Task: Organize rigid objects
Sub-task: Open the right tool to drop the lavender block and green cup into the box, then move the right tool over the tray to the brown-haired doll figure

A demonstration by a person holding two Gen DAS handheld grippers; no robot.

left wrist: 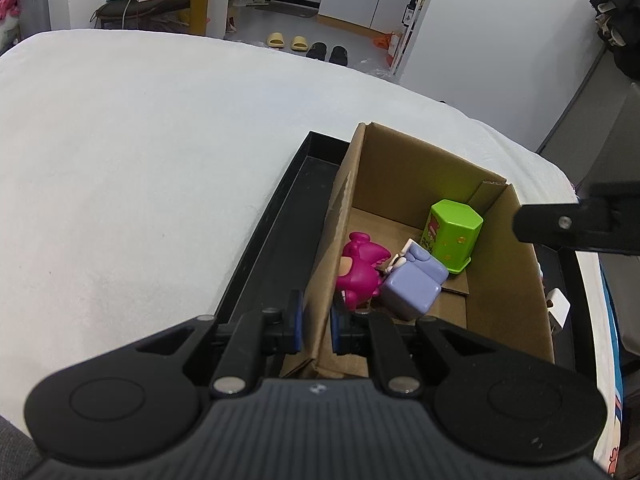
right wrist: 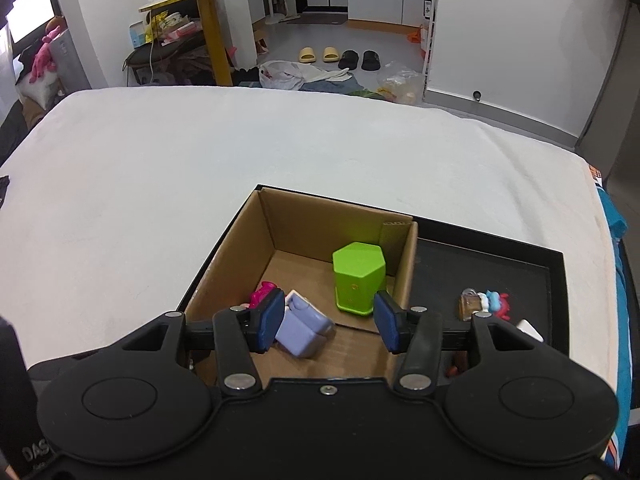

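A cardboard box [right wrist: 280, 240] stands open inside a shallow black tray [right wrist: 556, 276], which rests on a white padded surface [right wrist: 200, 160]. The left gripper [left wrist: 316, 322] is clamped on the box's left wall, one blue pad outside the cardboard and the other inside it. The right gripper [right wrist: 330, 322] hangs over the box with its jaws apart and nothing between the pads. Three toys sit on the box floor: a green hexagonal container [right wrist: 359, 282] upright near the far right corner, a lavender block-shaped toy [right wrist: 304, 328] lying tilted just beside it toward the middle, and a magenta figure [left wrist: 360, 272] against the left wall, touching the lavender toy. In the tray to the right of the box, outside the cardboard, lie a small brown piece [right wrist: 471, 304], a blue and red figure [right wrist: 496, 304] and a white object [right wrist: 530, 330], close together; what they are exactly is too small to tell.
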